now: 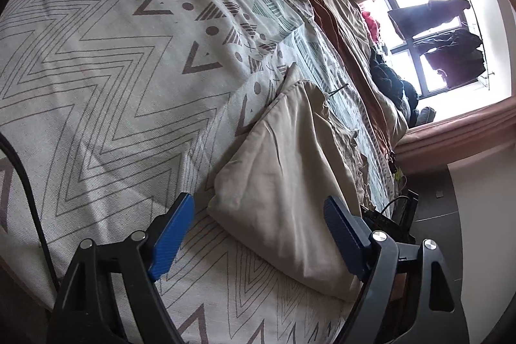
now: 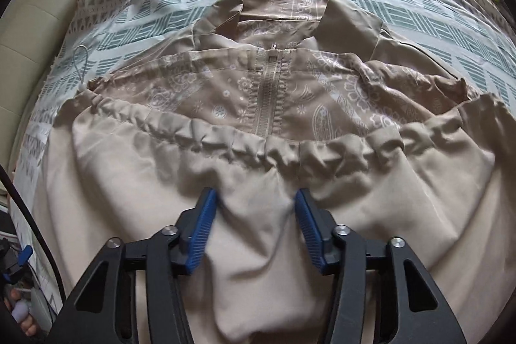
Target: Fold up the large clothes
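Observation:
A beige jacket (image 2: 258,170) with a paisley lining (image 2: 225,92) and a front zipper (image 2: 269,92) lies spread on the patterned bedspread (image 2: 145,18). Its gathered elastic hem crosses the middle of the right wrist view. My right gripper (image 2: 256,205) is open, its blue fingers (image 2: 203,231) astride a raised fold of the plain beige fabric just below the hem. In the left wrist view the jacket (image 1: 290,182) shows as a folded beige edge on the bedspread (image 1: 113,86). My left gripper (image 1: 258,218) is open, with the jacket's corner between its fingers (image 1: 174,237).
Brown and tan bedding (image 1: 325,12) is bunched along the far side of the bed. A bright window (image 1: 445,37) with dark clothes hanging shows beyond it. A black cable (image 1: 22,170) runs at the left edge. A drawstring loop (image 2: 80,60) lies on the bedspread left of the jacket.

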`<state>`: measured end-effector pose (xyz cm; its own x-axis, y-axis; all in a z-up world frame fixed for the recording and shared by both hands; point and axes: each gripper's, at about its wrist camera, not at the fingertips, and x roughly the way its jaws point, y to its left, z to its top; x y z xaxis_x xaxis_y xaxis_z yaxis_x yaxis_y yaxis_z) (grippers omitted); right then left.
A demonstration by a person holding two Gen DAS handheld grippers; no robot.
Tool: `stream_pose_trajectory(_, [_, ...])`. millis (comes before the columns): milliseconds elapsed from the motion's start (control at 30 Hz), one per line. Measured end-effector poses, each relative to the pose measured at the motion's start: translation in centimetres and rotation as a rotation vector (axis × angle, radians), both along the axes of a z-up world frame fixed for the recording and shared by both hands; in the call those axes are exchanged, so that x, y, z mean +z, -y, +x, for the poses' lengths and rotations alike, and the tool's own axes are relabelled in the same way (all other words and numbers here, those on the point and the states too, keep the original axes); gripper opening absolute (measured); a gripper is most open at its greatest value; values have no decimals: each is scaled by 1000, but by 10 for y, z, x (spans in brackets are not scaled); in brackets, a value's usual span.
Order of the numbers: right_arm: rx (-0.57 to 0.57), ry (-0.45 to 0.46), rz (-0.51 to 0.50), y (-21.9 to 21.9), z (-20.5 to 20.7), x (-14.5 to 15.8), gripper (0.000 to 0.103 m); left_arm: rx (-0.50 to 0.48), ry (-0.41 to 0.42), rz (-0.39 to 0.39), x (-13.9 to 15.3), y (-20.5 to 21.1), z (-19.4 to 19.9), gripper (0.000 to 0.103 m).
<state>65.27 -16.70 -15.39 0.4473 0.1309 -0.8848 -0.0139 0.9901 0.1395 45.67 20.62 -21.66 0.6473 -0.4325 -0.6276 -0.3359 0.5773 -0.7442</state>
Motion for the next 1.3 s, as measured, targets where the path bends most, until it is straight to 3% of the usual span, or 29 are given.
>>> stream_pose_trajectory(33, [-5,2,1,1,5,0,32,3,-1,-1,0,-1,0,83])
stream_pose_trajectory(100, [-6,6,-10,4,17,-1,8,6,0,-3,-1,-1,1,83])
stream_pose_trajectory(200, [-4,31,-23,5,26,-4,0,15,-8,3,-2,0,2,83])
stream_pose_trajectory(400, [-50,188,18,18,17,37,0,-3,-4,-14,1,6,8,83])
stream_pose_trajectory(500, [-53,222,9,17,21,49,0,-4,-2,-25,1,7,9,83])
stream_pose_trajectory(633, [-61,198,-29,12,31,34,0,3,-17,-34,-3,8,8,83])
stream_pose_trajectory(867, [-117,118,-3,23,58,-6,0,5,-26,-108,-8,4,-3,83])
stream_pose_trajectory(1033, [-138,141,-39,23,60,-4,0,-16,-31,-186,-18,7,-2,76])
stream_pose_trajectory(1300, [-160,124,-11,41,52,-8,0,-23,-81,-201,-42,23,26,68])
